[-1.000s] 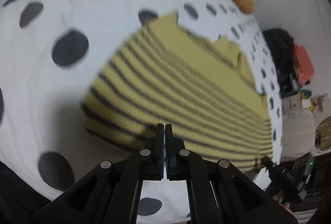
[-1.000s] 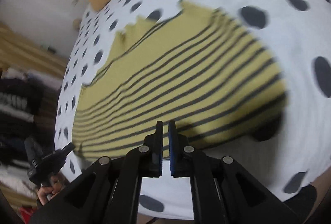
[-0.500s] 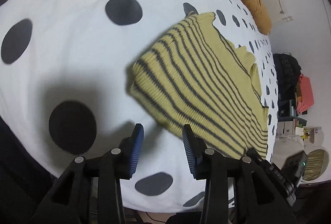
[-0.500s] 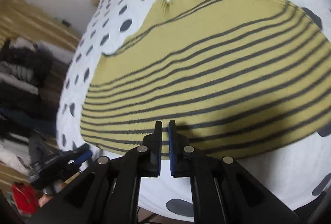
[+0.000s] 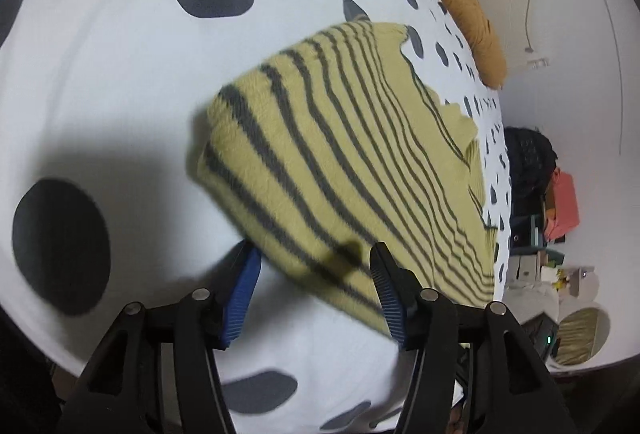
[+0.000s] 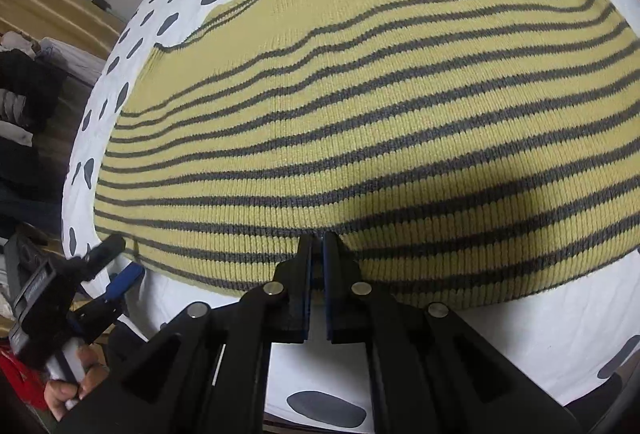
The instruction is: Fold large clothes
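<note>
While the yellow striped sweater (image 6: 380,121) lies spread on the spotted bedspread (image 5: 104,73), its near hem sits between the parted pads of the left gripper (image 5: 316,286), whose jaws have just been opening. The right gripper (image 6: 316,266) is clenched at the hem; whether fabric is pinched cannot be told. Motion blur softens the sweater's near corner.

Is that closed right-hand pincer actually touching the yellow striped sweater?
Touching. The right wrist view shows the right gripper with its jaws almost shut, tips pressed into the near hem of the sweater, whose knit dents around them.
</note>
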Available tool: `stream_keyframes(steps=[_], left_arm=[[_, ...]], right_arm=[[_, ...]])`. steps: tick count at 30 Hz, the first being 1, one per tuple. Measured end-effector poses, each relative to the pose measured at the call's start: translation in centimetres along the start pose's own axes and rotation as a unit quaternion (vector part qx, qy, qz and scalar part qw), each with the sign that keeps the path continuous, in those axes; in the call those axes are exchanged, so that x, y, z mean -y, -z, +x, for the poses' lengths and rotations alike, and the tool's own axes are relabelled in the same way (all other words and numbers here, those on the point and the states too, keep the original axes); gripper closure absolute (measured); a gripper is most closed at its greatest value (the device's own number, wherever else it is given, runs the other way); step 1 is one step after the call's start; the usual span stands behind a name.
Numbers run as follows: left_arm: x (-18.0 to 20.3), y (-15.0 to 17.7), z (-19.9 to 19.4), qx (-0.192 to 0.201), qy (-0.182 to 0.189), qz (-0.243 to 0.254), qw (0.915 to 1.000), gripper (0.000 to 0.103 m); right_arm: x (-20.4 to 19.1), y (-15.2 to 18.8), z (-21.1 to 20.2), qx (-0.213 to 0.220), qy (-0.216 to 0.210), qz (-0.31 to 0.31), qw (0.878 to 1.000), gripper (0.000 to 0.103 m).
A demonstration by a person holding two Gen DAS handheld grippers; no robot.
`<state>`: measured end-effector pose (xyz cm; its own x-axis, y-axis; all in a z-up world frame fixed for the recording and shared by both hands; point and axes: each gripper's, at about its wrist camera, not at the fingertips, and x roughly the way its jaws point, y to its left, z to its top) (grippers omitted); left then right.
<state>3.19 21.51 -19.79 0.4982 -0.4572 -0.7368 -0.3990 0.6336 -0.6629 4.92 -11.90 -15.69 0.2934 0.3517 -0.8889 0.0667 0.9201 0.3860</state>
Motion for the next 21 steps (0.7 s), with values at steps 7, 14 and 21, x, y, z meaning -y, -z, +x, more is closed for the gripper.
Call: stream_keyframes(steps=[7, 14, 21], left_arm=[[0.1, -2.5, 2.2, 0.018, 0.022, -0.030, 0.9992, 0.038], [-0.6, -2.4, 2.1, 0.031, 0.027, -0.048, 0.9980, 0.063], [-0.9, -2.4, 2.2, 0.037, 0.032, -0.054, 0.9974, 0.072]], right_arm=[[0.3, 0.0, -1.1, -0.007, -0.004, 0.005, 1.000, 0.097], [-3.3, -4.9, -4.3, 0.059, -0.041, -0.010, 0.997, 0.097], [-1.7, -6.7, 3.0, 0.006, 0.011, -0.010, 1.000, 0.102]])
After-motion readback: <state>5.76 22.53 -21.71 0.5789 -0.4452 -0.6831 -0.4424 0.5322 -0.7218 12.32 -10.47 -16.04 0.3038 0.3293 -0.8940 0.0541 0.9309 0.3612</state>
